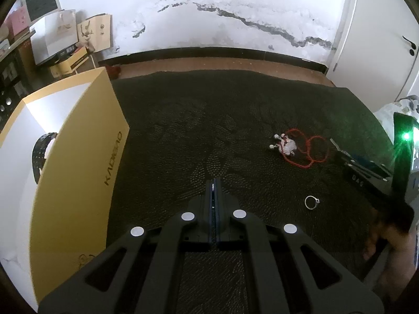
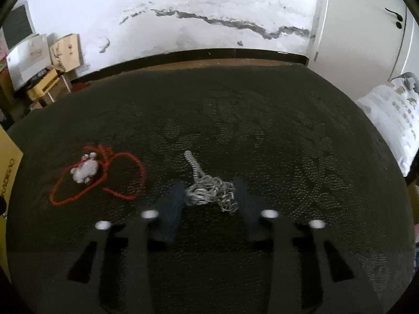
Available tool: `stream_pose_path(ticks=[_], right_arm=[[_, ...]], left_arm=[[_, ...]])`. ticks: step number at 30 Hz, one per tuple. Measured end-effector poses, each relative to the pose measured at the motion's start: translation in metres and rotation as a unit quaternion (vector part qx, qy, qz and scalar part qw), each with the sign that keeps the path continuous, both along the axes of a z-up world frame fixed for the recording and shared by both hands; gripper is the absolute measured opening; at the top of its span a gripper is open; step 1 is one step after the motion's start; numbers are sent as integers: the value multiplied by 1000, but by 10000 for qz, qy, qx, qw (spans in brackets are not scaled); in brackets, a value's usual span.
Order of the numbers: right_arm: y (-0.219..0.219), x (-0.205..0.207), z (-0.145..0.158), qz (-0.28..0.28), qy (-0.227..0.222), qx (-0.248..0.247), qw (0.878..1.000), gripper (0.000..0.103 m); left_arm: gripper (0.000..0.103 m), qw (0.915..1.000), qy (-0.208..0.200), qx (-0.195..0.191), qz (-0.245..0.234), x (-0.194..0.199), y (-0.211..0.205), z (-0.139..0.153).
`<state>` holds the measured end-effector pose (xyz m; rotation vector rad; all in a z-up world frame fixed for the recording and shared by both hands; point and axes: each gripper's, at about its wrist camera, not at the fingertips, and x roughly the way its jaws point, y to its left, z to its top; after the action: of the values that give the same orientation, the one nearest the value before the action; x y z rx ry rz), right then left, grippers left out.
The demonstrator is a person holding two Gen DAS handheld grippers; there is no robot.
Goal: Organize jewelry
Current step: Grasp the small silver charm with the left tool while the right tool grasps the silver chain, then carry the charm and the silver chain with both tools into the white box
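You are bringing your right gripper (image 2: 208,196) down over the silver chain (image 2: 209,192), which is lying bunched on the dark cloth (image 2: 262,130), its 2 fingers (image 2: 171,204) spread wide at either side of the heap. Keep lowering until both tips are brushing the cloth, then close slowly so the loose tail at 12 o'clock is not slipping out. The red cord necklace (image 2: 104,178) is sitting at 10 o'clock, apart. Your left gripper (image 1: 214,183) is idling, fingers pressed together on nothing, with the ring (image 1: 311,202) at 3 o'clock and the yellow box (image 1: 78,170) at 9 o'clock
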<state>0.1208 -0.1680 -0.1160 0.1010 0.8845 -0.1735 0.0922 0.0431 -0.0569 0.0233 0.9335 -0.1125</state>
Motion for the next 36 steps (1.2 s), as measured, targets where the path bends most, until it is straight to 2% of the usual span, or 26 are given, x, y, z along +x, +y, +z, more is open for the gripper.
stream_pose_path(ticks=[1,4,9,18,21,24,29,36], right_arm=[[3,0,0,48,-7,-9,10000,11],[3,-7,1,141,-18,-7,9999,9],[-11,-19,13,173,-73,300,9994,9],[-10,-55,117,552,-875,386,9939,9],[1,-73,157,739,-1179,415,9894,9],[18,-85,188,915,-1334,464,9857,9],[62,-96,223,1323,-1363,656,9796,9],[176,-105,258,2291,-1368,677,9614,9]], left_arm=[[1,10000,-6,-2,5,-1,1,0],[1,10000,-30,-27,4,-3,3,4],[1,10000,-83,-35,-10,-5,7,11],[1,9995,-296,-81,18,-16,22,43],[1,9992,-297,-263,23,-24,35,59],[1,9986,-414,-311,142,-33,50,78],[1,9966,-507,-438,477,-51,86,99],[1,9896,-754,-333,1175,-82,163,117]])
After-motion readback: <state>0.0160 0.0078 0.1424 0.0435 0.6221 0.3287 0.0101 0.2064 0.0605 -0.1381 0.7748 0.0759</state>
